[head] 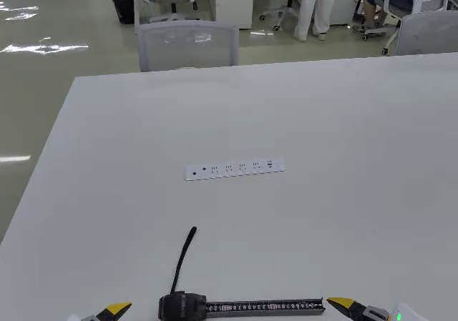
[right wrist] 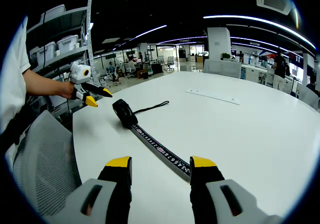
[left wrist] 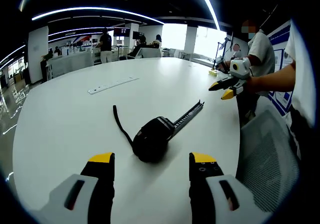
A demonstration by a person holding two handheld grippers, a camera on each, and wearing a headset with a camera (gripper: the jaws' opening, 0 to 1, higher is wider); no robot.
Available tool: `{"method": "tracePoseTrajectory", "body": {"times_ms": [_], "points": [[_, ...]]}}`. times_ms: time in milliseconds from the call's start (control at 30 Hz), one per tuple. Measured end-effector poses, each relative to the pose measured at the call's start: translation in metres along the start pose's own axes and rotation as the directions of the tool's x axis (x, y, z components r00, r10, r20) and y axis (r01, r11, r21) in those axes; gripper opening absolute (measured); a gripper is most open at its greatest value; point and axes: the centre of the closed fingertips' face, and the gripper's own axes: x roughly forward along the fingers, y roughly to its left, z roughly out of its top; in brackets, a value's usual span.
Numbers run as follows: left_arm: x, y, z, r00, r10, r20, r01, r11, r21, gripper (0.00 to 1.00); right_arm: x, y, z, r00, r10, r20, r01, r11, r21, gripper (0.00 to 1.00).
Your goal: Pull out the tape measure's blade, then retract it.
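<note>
A black tape measure (head: 182, 307) lies on the white table (head: 286, 121) near its front edge, with its dark blade (head: 265, 307) pulled out to the right and a black wrist strap (head: 183, 257) trailing away. My left gripper (left wrist: 152, 165) is open just short of the case (left wrist: 152, 138). My right gripper (right wrist: 161, 166) is open at the blade's end (right wrist: 181, 167), and the blade (right wrist: 155, 144) runs back to the case (right wrist: 124, 112). In the head view the left gripper (head: 114, 311) and the right gripper (head: 345, 307) sit at the bottom edge.
A white power strip (head: 235, 169) is set into the table's middle. A grey mesh chair (head: 187, 43) stands at the far edge. More chairs and a standing person (head: 315, 6) are beyond, on the glossy floor.
</note>
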Motion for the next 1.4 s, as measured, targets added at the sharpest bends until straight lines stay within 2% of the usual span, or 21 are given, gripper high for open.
{"method": "tracePoseTrajectory", "body": {"times_ms": [167, 333, 700, 1033, 1100, 1267, 1400], "points": [[-0.003, -0.005, -0.006, 1.0000, 0.002, -0.005, -0.002, 1.000, -0.008, 0.58, -0.005, 0.003, -0.001, 0.9999, -0.009, 0.009, 0.009, 1.000, 0.008, 0.46], [-0.008, -0.003, -0.011, 0.9999, 0.016, 0.003, -0.016, 0.999, -0.030, 0.58, -0.008, 0.008, -0.002, 0.9999, -0.014, 0.010, 0.014, 1.000, 0.015, 0.46], [-0.017, -0.006, -0.015, 0.9994, 0.035, 0.005, -0.035, 0.998, -0.048, 0.58, -0.012, 0.015, -0.006, 0.9998, -0.018, 0.011, 0.018, 1.000, 0.016, 0.47], [-0.021, -0.017, -0.024, 0.9990, 0.042, 0.012, -0.041, 0.996, -0.078, 0.58, -0.019, 0.022, -0.009, 0.9997, -0.021, 0.013, 0.021, 1.000, 0.020, 0.47], [-0.022, -0.021, -0.028, 0.9994, 0.036, 0.002, -0.035, 0.997, -0.072, 0.57, -0.020, 0.024, -0.011, 0.9997, -0.021, 0.015, 0.020, 1.000, 0.021, 0.47], [-0.027, -0.022, -0.030, 0.9987, 0.047, 0.022, -0.044, 0.994, -0.100, 0.58, -0.023, 0.026, -0.012, 0.9995, -0.025, 0.018, 0.025, 0.999, 0.025, 0.47], [-0.030, -0.024, -0.032, 0.9984, 0.053, 0.021, -0.051, 0.993, -0.106, 0.58, -0.024, 0.029, -0.013, 0.9993, -0.029, 0.022, 0.028, 0.999, 0.029, 0.47]]}}
